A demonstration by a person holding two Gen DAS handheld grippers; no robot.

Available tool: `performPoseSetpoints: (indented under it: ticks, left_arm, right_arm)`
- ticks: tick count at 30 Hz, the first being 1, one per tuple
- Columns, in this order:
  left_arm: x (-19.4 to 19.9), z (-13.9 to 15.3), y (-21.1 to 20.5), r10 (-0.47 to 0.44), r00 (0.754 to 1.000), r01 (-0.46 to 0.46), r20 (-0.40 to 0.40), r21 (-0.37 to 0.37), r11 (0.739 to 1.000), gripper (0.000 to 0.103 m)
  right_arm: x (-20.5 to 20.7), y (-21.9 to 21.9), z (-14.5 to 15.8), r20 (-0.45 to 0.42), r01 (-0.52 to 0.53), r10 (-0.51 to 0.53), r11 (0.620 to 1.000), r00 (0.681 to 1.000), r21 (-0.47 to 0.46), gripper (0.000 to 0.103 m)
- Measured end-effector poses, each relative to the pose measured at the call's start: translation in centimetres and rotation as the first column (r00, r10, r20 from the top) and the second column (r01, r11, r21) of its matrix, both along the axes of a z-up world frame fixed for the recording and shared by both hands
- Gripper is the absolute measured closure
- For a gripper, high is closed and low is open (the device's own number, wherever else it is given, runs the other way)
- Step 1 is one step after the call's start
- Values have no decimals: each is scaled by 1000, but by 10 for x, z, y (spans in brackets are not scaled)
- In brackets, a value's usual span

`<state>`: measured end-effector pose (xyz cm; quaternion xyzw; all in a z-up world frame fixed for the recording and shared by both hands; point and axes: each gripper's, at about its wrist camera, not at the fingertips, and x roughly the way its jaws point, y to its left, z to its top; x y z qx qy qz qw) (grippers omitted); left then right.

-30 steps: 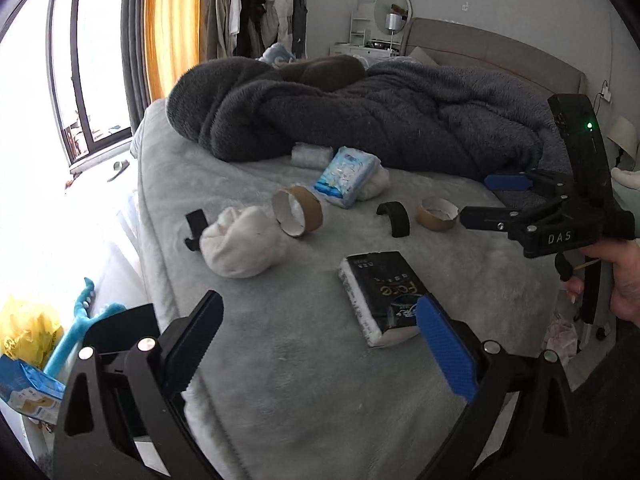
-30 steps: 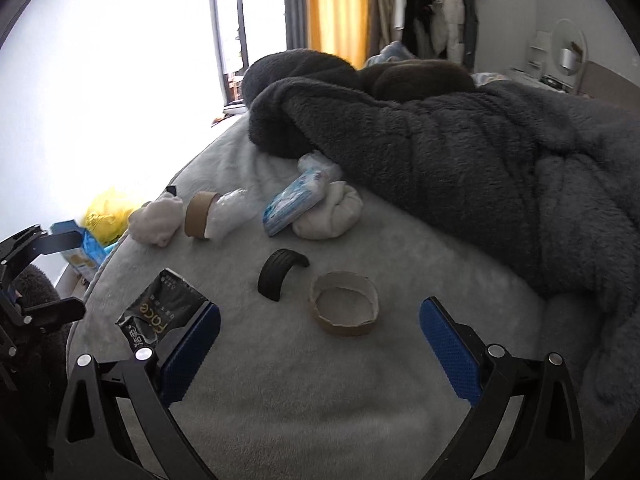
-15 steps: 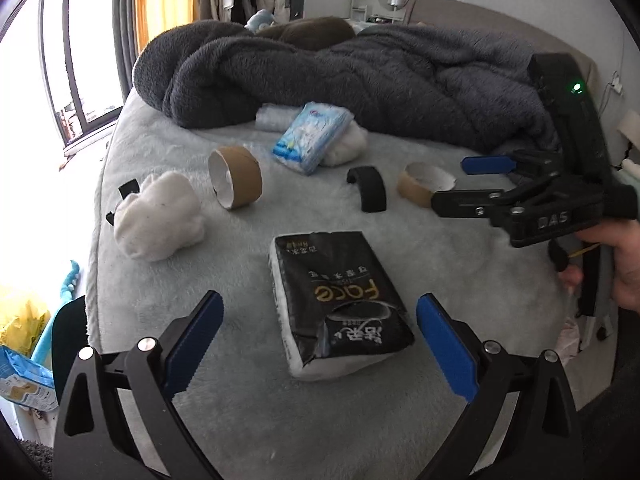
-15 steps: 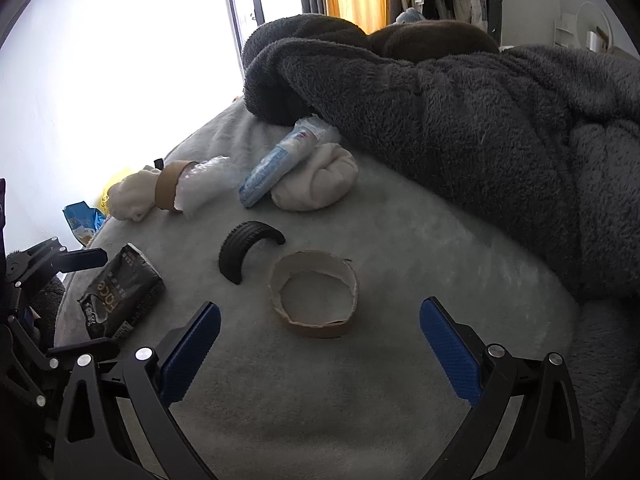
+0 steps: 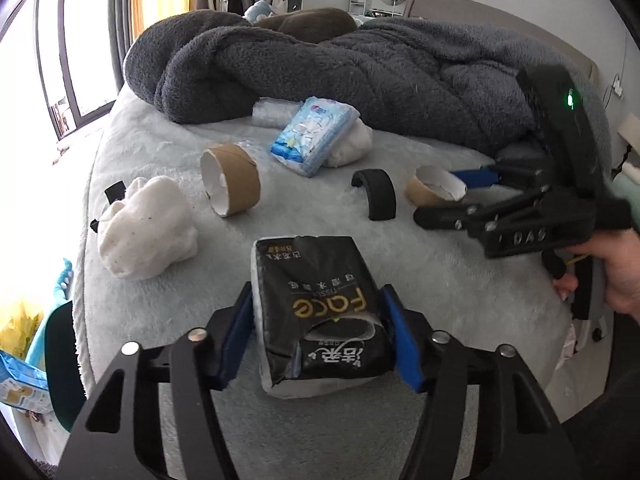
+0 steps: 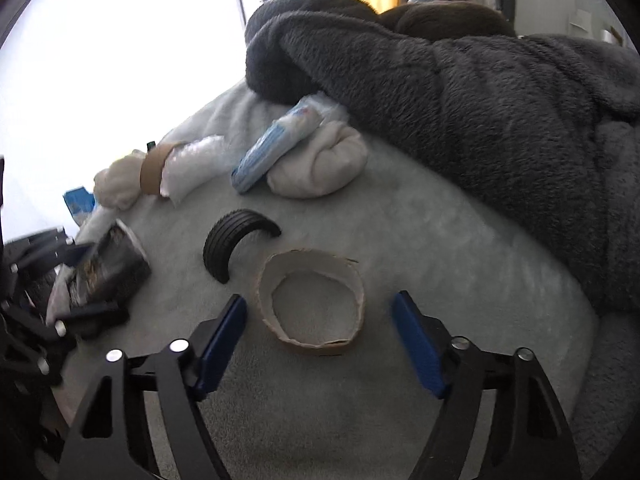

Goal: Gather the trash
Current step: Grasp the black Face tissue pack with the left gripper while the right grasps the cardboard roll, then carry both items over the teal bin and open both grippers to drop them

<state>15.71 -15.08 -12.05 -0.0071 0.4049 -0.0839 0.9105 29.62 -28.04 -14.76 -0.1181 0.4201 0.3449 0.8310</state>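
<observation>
Left tool (image 5: 318,334) clamps crinkled black tissue pack (image 5: 320,312).

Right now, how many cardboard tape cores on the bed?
2. The taller cardboard core lies on its side beside the white cloth bundle. The short cardboard ring sits between the open right gripper fingers. More may be hidden under the grey blanket.

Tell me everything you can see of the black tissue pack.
The black tissue pack is a soft plastic-wrapped block with gold lettering and white tissue showing at its sides. Its top is torn open near the camera. It lies flat on the pale fuzzy bedspread, between the left gripper blue pads, which press its sides.
</observation>
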Motion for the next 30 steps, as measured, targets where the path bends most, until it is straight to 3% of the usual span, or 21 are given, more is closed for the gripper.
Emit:
performPoseSetpoints:
  ticks: [9,18,30]
  left_arm:
    - [-9,26,15,-12,997,13,71,-26,1000,42]
    - [-20,60,64,53,990,-50,134,-29,998,42]
    - [-35,68,137,150,977,-148,150,-24,989,42]
  right_arm:
    - [2,6,6,-13,45,-45,999,999,-9,54]
    - [-20,22,30,43,184,-182,982,982,-51,55]
    - [-52,63,68,30,301,-302,953,953,36,55]
